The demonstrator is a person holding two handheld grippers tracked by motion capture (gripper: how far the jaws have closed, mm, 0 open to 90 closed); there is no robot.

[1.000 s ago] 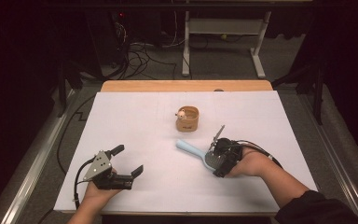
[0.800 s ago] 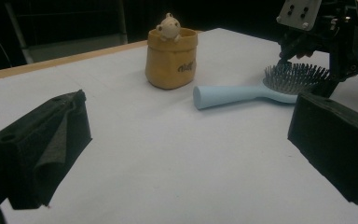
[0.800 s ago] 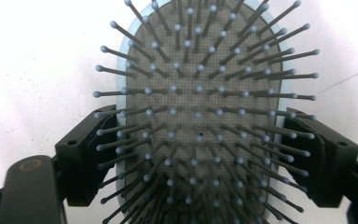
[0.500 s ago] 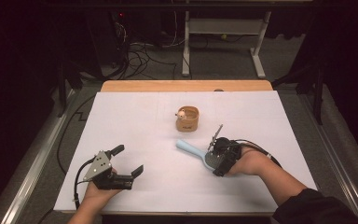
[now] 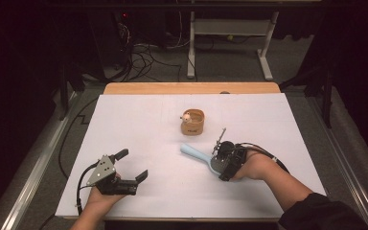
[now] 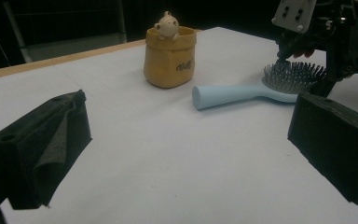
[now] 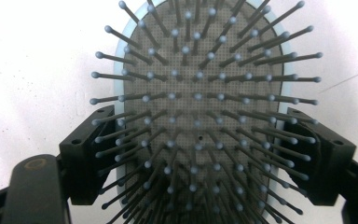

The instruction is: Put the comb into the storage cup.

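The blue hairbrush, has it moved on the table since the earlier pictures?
No. The blue hairbrush lies where it did, its handle tip at the same spot below the yellow pot.

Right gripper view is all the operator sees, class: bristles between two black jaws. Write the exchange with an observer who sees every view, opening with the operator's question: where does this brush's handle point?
Observer: The hairbrush has a light blue handle that points away from the right gripper, toward the middle of the table.
Operator: Is the brush lifted?
Observer: No, it lies on the white table, bristles up.
Operator: Is anything near it?
Observer: A yellow pot with a small figure at its rim stands beyond the handle's end, apart from it.
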